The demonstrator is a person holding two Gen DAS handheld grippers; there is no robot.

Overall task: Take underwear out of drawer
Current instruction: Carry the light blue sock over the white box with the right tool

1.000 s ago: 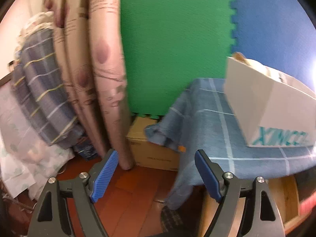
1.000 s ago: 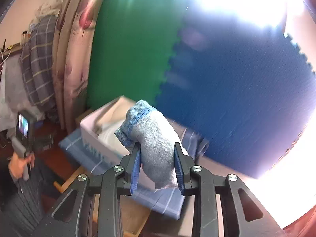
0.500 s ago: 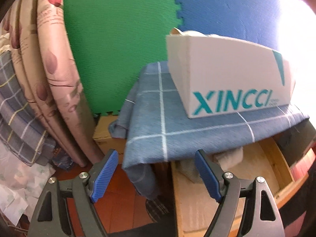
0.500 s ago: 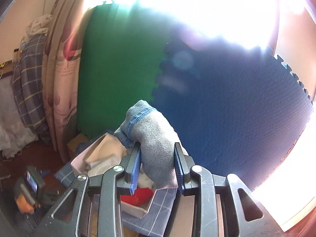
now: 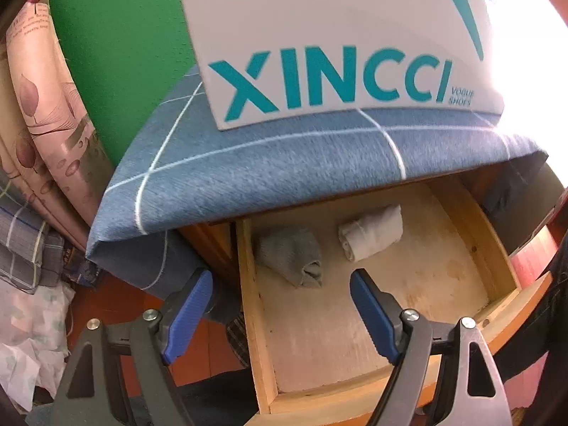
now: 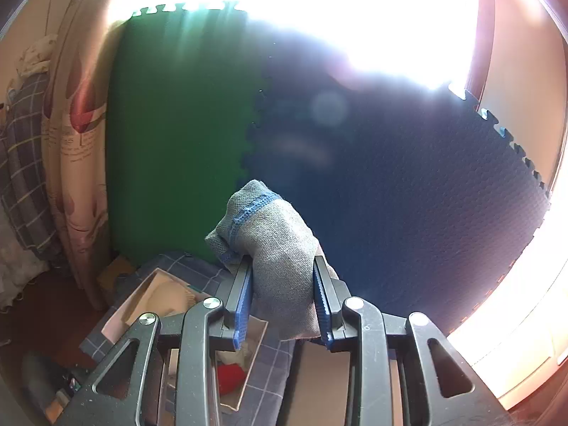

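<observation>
In the left wrist view a wooden drawer (image 5: 355,337) stands pulled out under a table. Two rolled pieces of underwear lie in it: a grey roll (image 5: 293,255) at the back left and a white roll (image 5: 371,232) to its right. My left gripper (image 5: 280,305) is open and empty, held just above the drawer in front of the grey roll. In the right wrist view my right gripper (image 6: 284,301) is shut on a grey rolled underwear with blue stitching (image 6: 273,248), held high above the table.
A white XINCCI shoe box (image 5: 337,46) sits on the blue checked tablecloth (image 5: 248,170) above the drawer; from above the box (image 6: 167,298) holds cloth items and something red. Green and blue foam mats (image 6: 177,142) stand behind. Curtains (image 5: 46,106) hang at left.
My left gripper has swung right and down from the floor and curtains to the open drawer. My right gripper has risen higher above the box, still holding the grey roll.
</observation>
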